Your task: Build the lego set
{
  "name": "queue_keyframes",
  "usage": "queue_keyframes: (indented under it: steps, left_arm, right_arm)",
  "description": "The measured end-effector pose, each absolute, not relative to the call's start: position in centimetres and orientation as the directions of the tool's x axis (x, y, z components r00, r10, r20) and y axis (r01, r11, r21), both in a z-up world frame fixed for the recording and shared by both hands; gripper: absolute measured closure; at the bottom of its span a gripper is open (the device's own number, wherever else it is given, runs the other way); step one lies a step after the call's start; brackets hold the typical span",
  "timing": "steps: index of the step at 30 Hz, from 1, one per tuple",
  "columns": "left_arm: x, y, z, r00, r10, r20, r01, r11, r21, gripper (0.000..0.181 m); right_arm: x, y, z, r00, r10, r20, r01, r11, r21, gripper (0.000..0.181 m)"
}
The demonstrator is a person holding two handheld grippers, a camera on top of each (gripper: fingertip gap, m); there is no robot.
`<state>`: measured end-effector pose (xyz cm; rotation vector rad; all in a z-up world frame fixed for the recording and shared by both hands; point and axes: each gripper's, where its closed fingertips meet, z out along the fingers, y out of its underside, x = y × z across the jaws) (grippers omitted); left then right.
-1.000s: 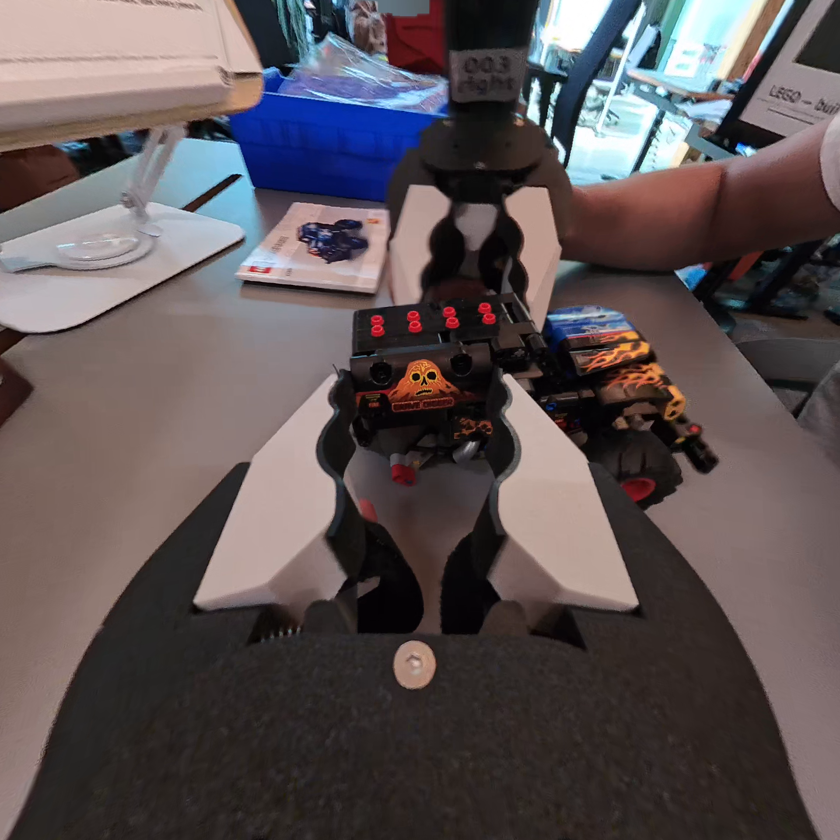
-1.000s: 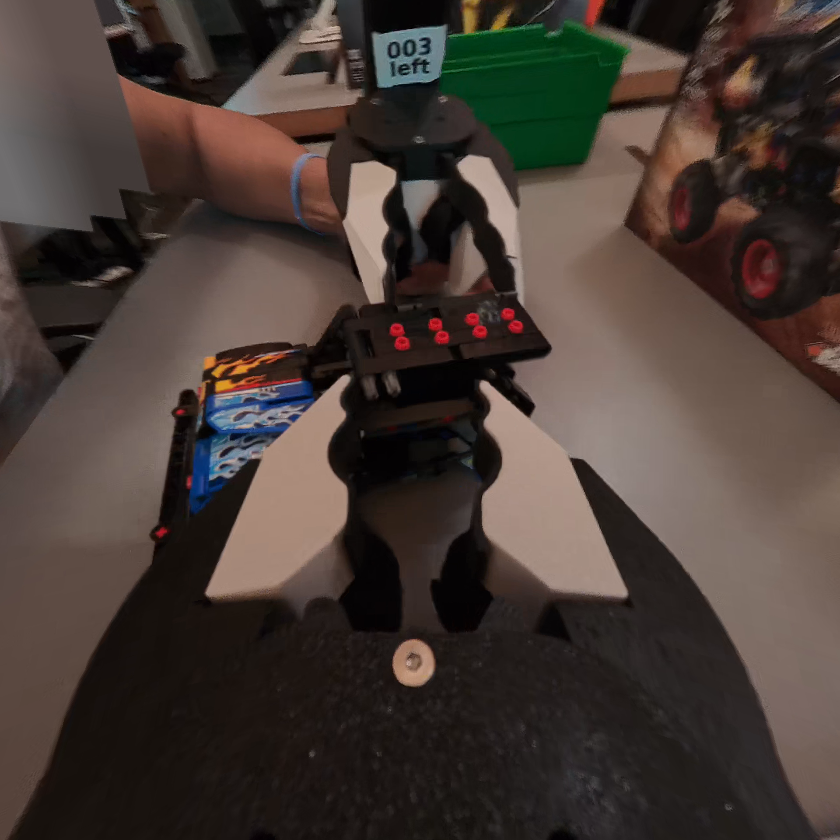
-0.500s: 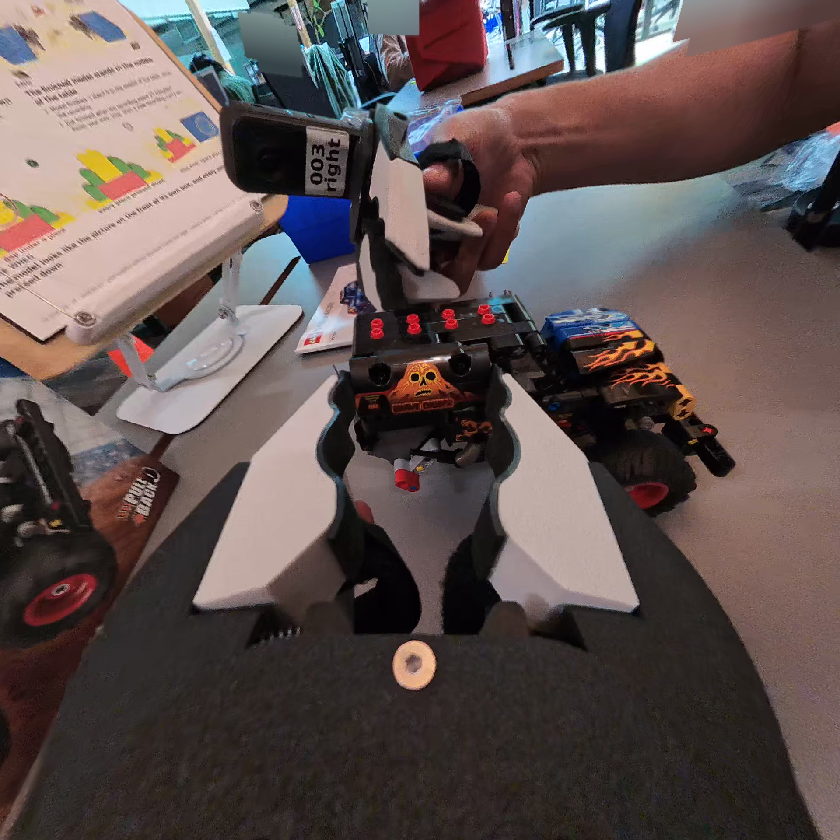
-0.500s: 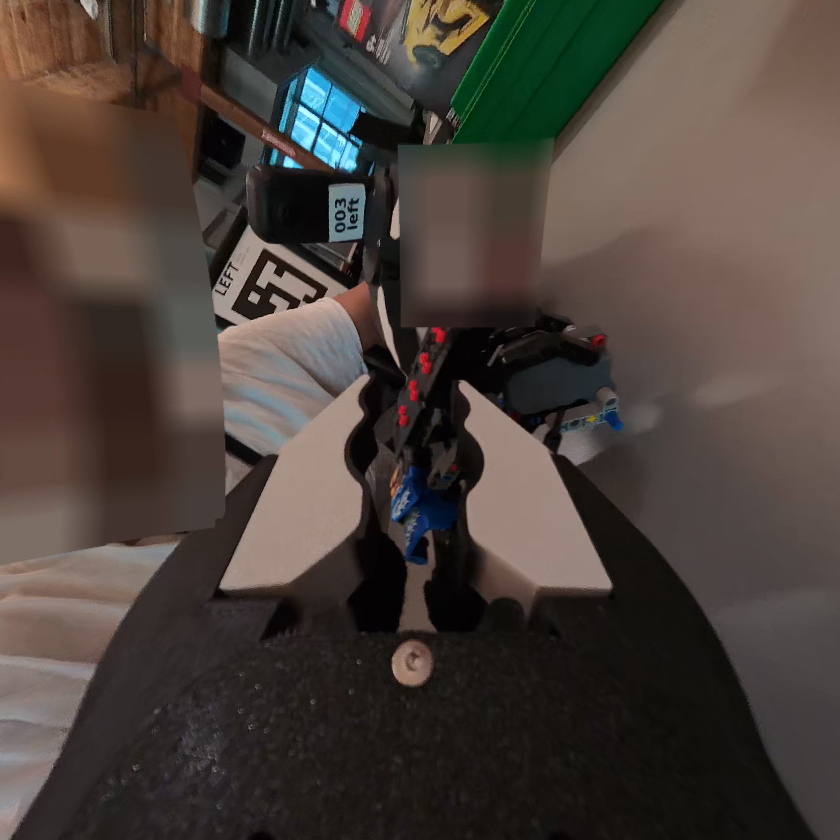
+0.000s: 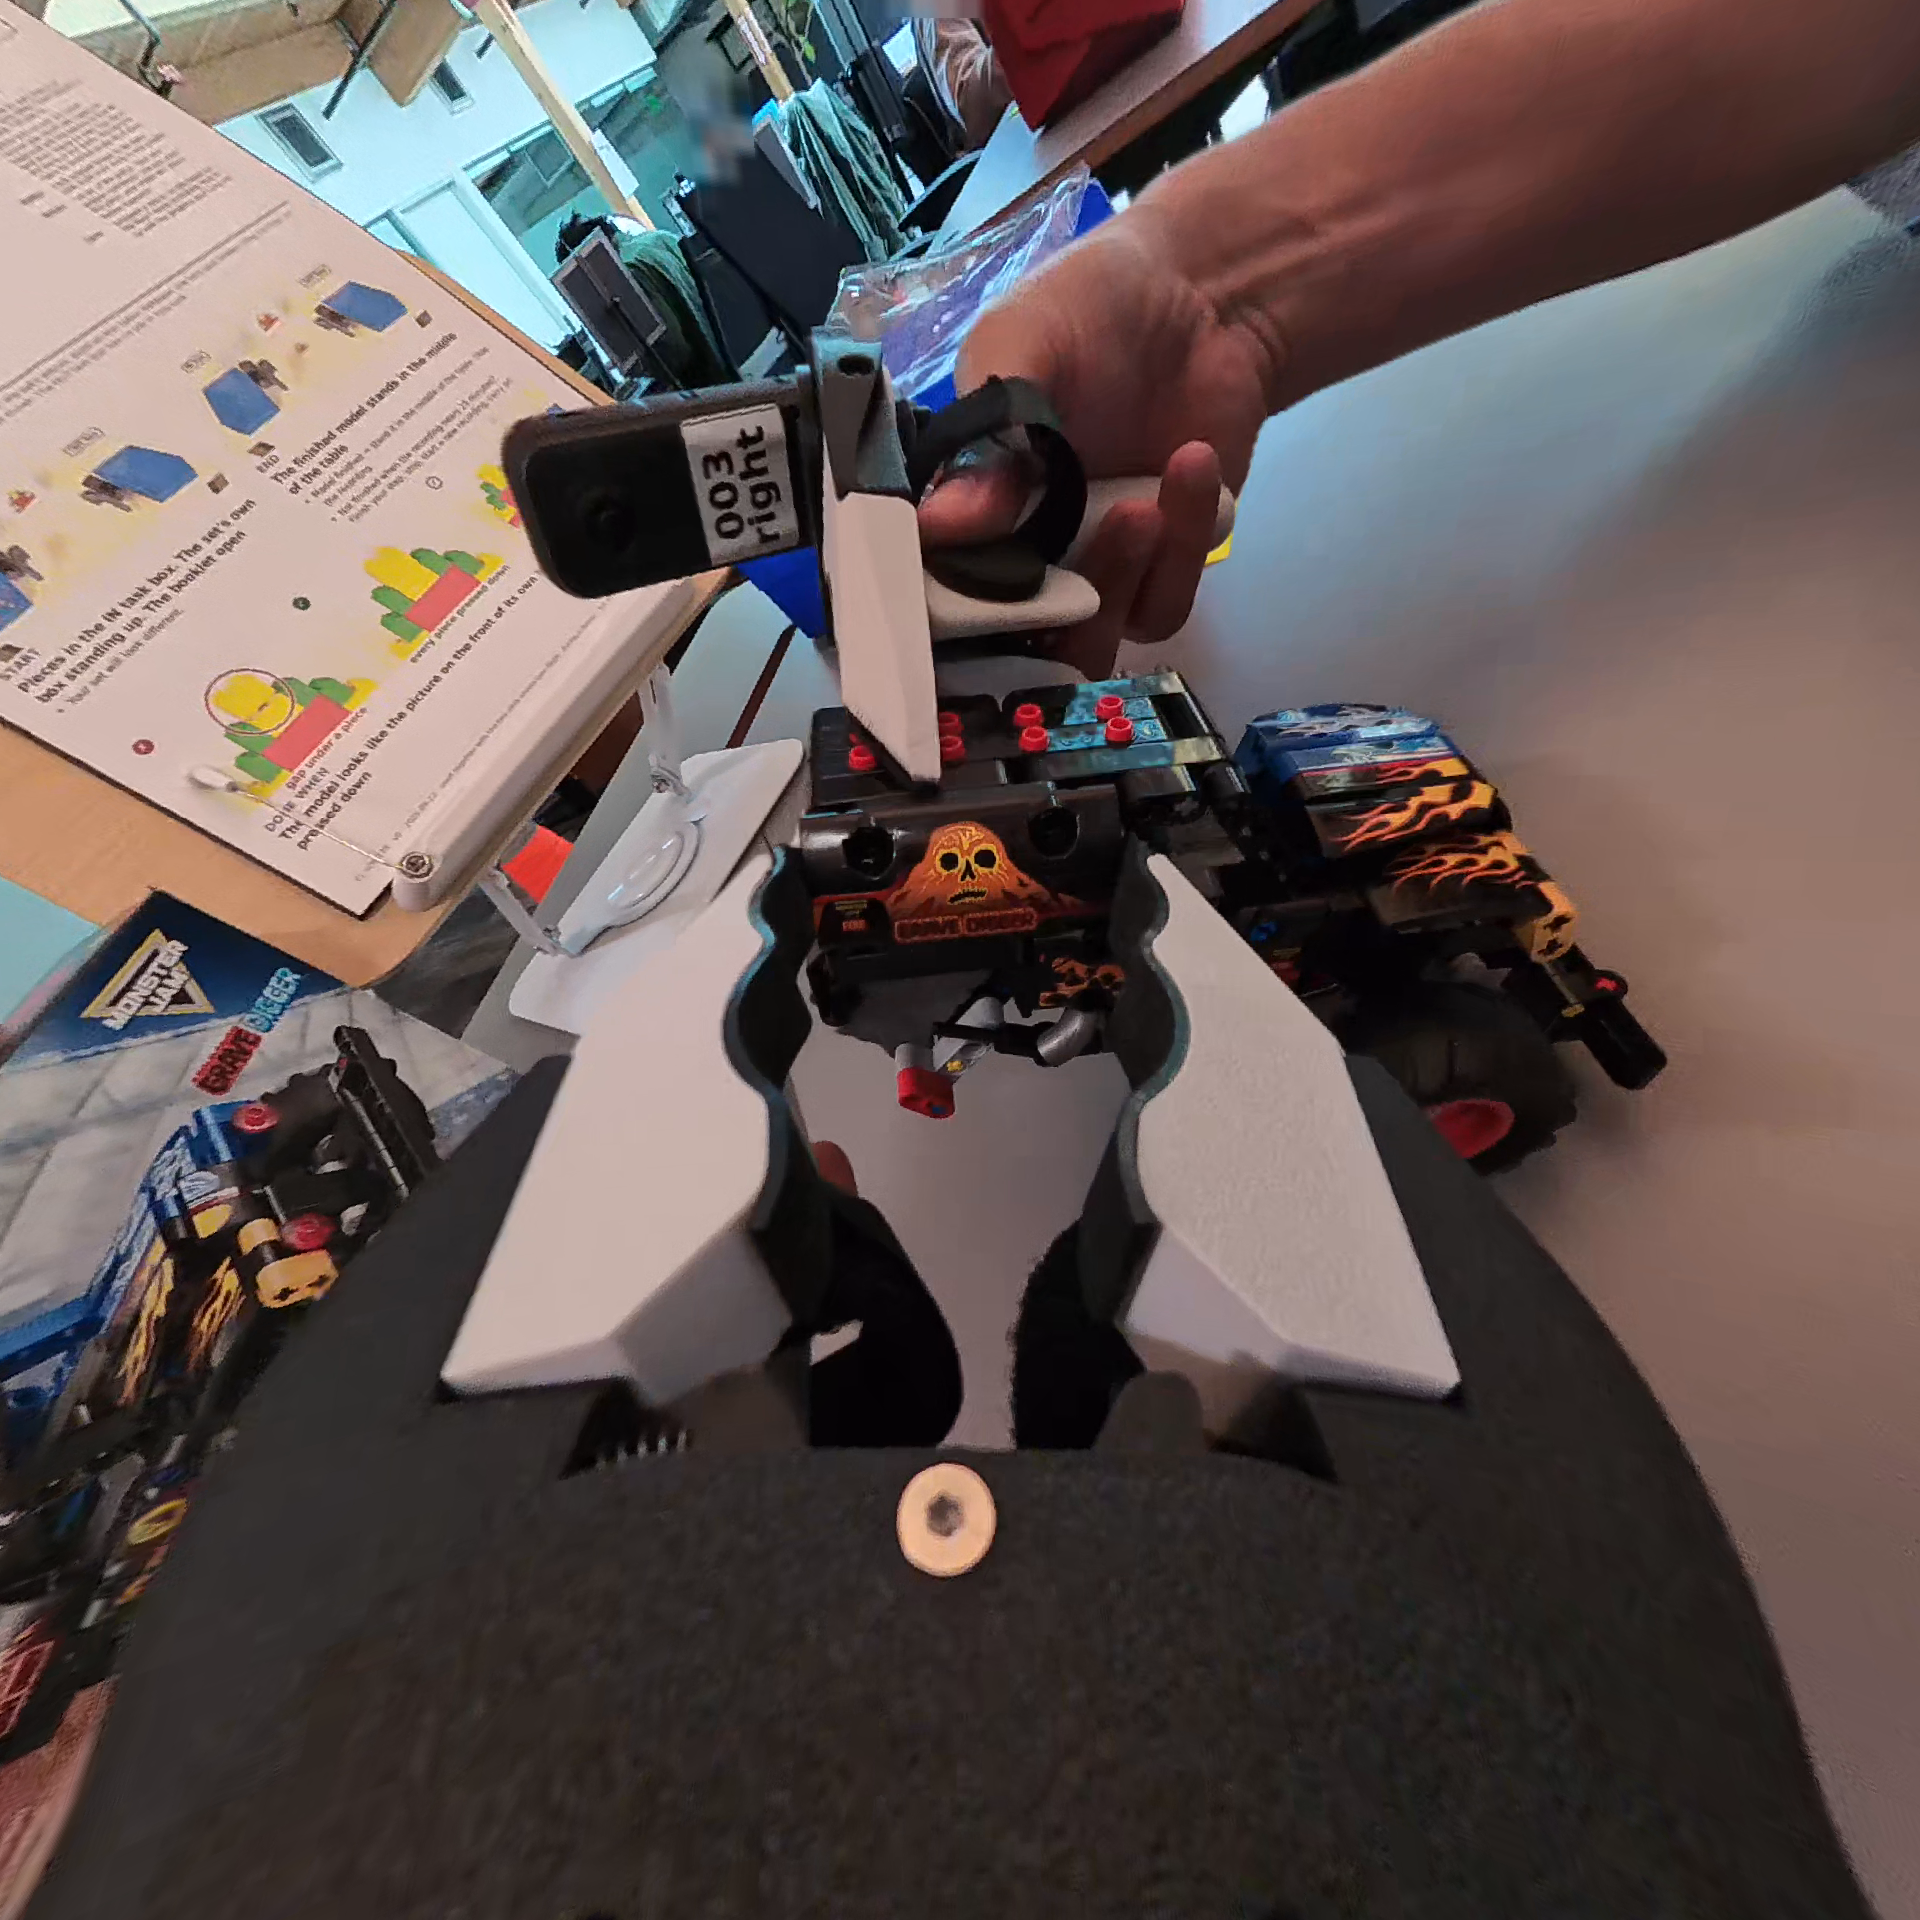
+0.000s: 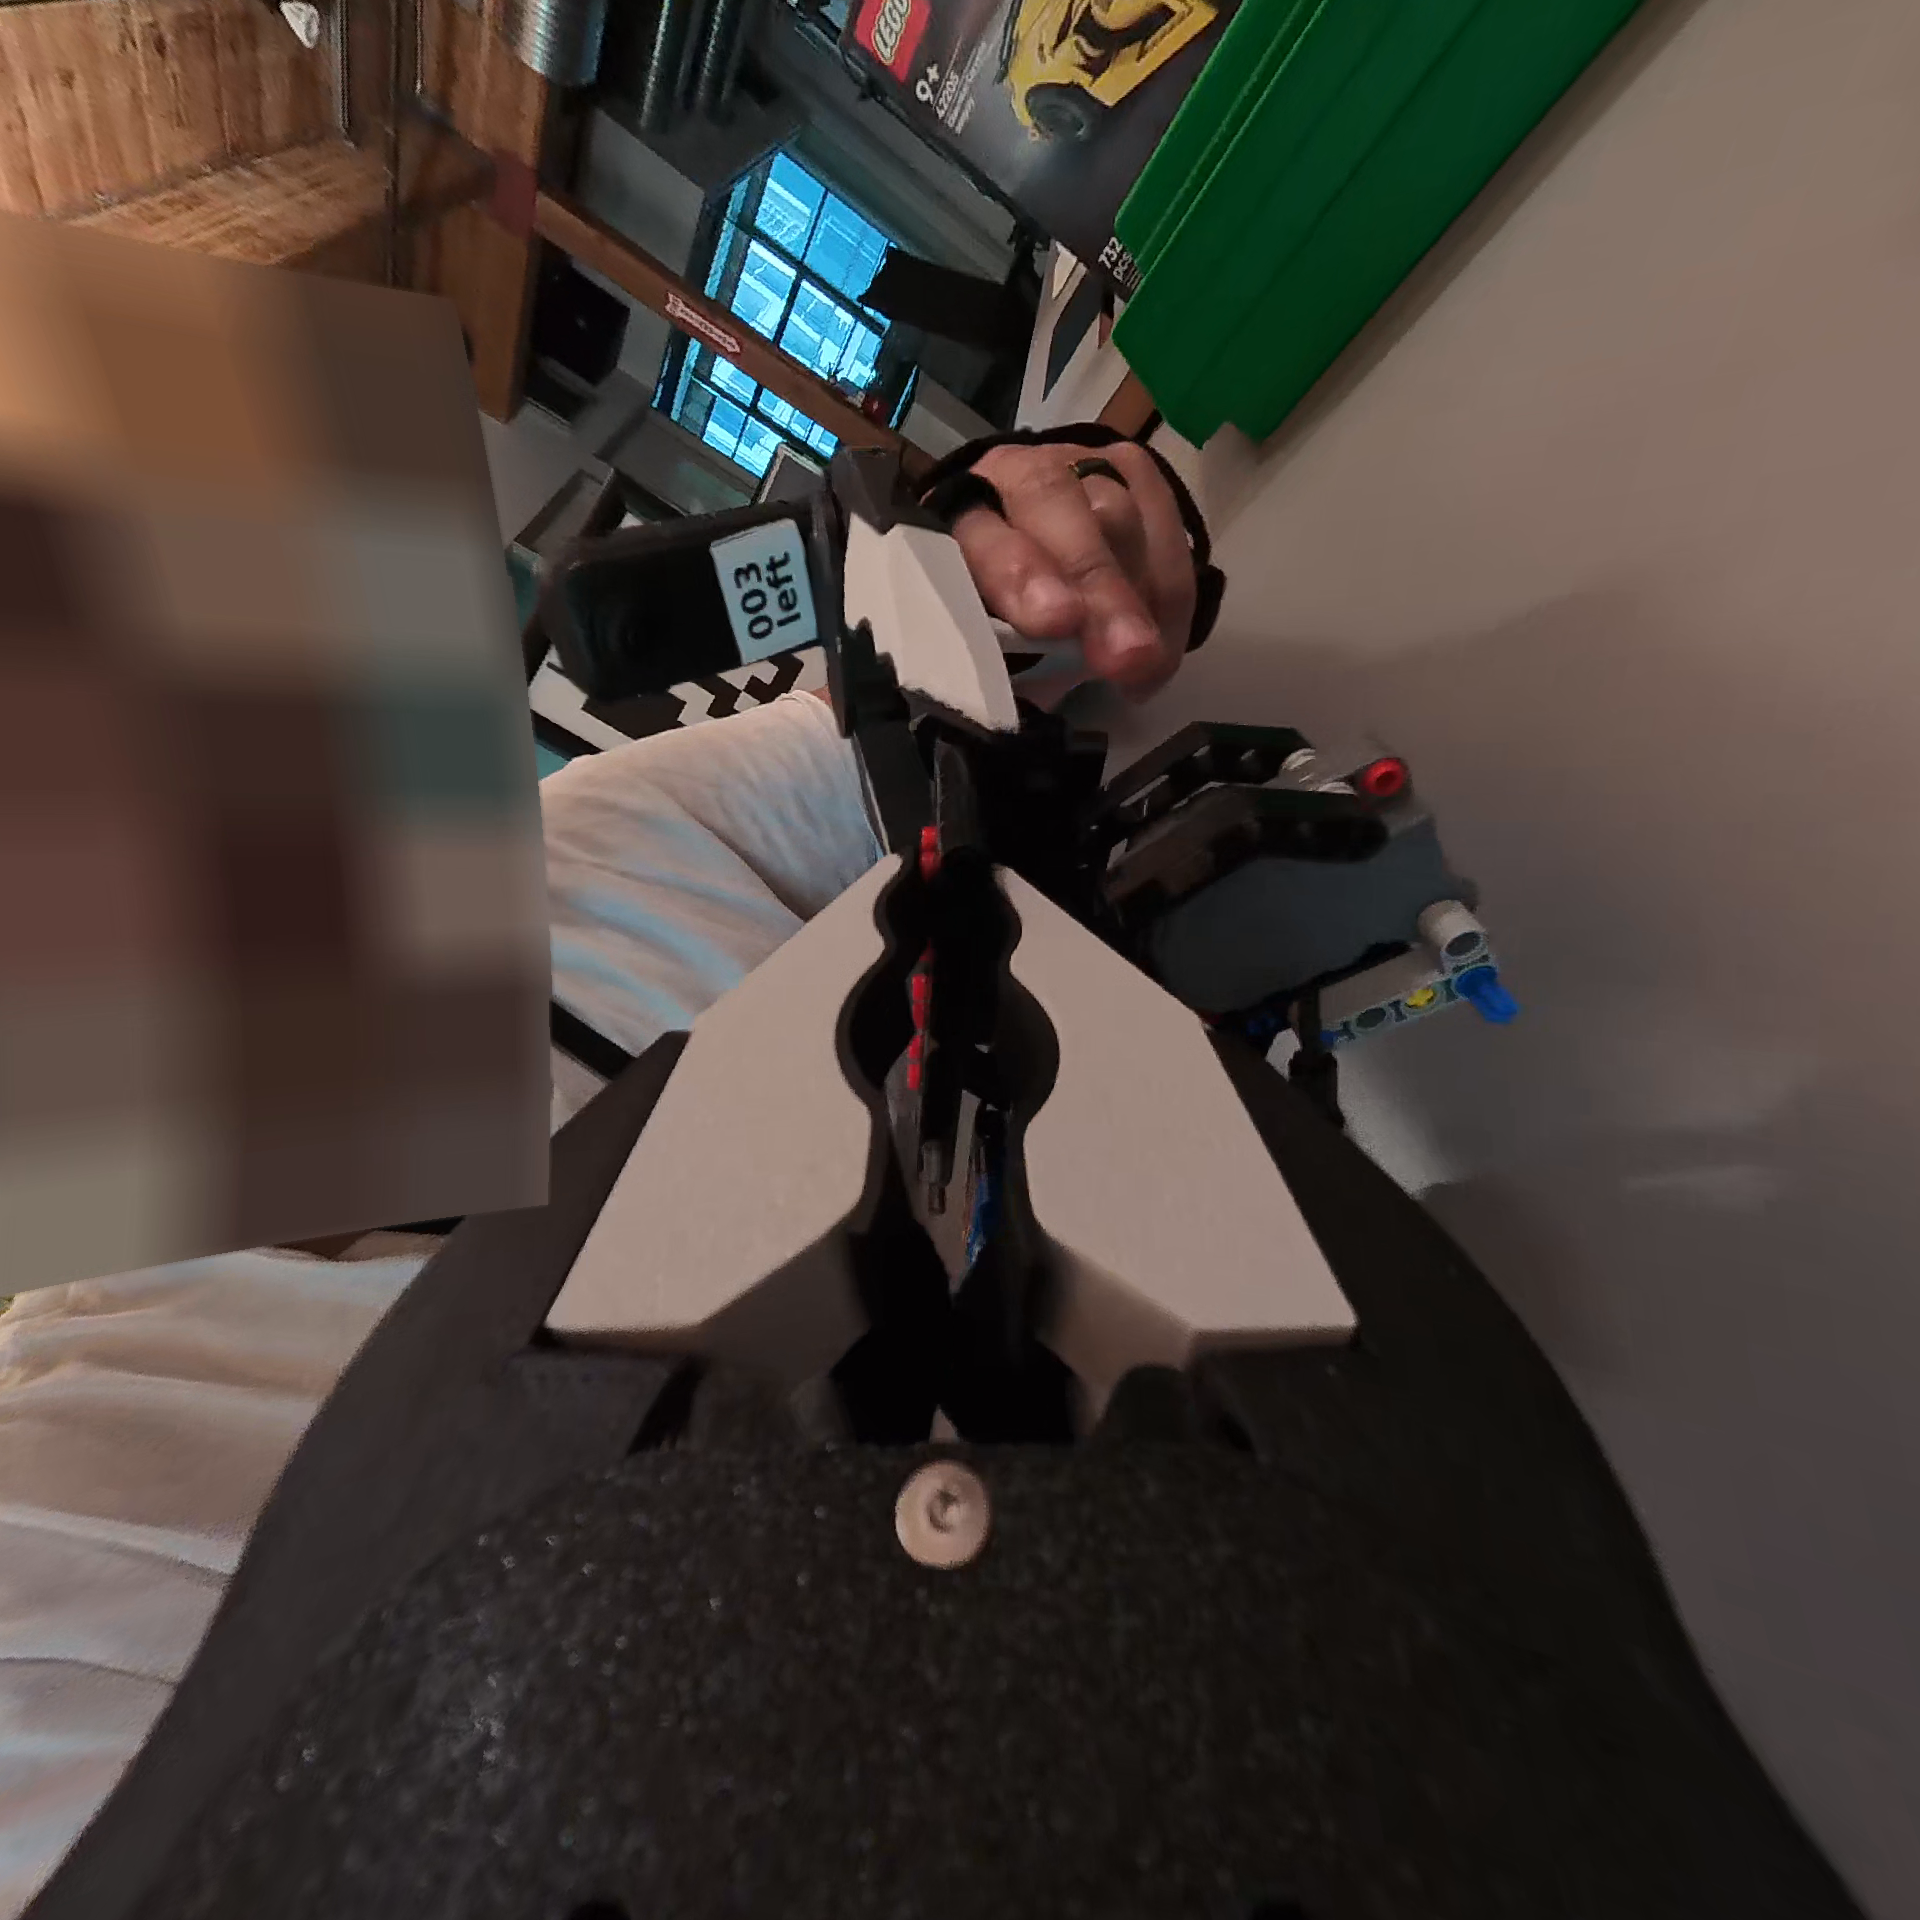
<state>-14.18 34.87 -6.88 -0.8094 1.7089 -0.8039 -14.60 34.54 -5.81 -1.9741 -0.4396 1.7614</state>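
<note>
A black brick-built toy truck with flame and blue panels and a skull sticker stands on the grey table. My left gripper is shut on the truck's skull-sticker end, one finger on each side. My right gripper lies rolled on its side and is shut on the truck's black plate with red studs, which appears edge-on between its fingers. In the left wrist view the right gripper comes down onto that plate from above. The truck's grey underside faces the right wrist camera, with the left gripper behind it.
A printed sheet on a white stand leans at the left, with the toy's picture box below it. A blue bin sits behind the truck. A green bin stands at the table's far side. A person's hand holds the right gripper. Both grippers' tips are close together, under 4 cm apart.
My right gripper has rolled from upright onto its side and closed on the studded plate. My left gripper has kept its hold on the truck and its view has tilted.
</note>
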Motion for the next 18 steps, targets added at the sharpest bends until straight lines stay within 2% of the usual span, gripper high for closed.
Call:
queue_keyframes:
  steps: [18]
  left_arm:
    - [-14.53, 34.45, -7.15, -0.271, -0.833, -0.483, -0.063, 0.516, -0.855, 0.125]
  right_arm:
    - [-14.53, 34.07, -6.09, 0.071, 0.504, -0.861, -0.068, -0.859, -0.508, 0.173]
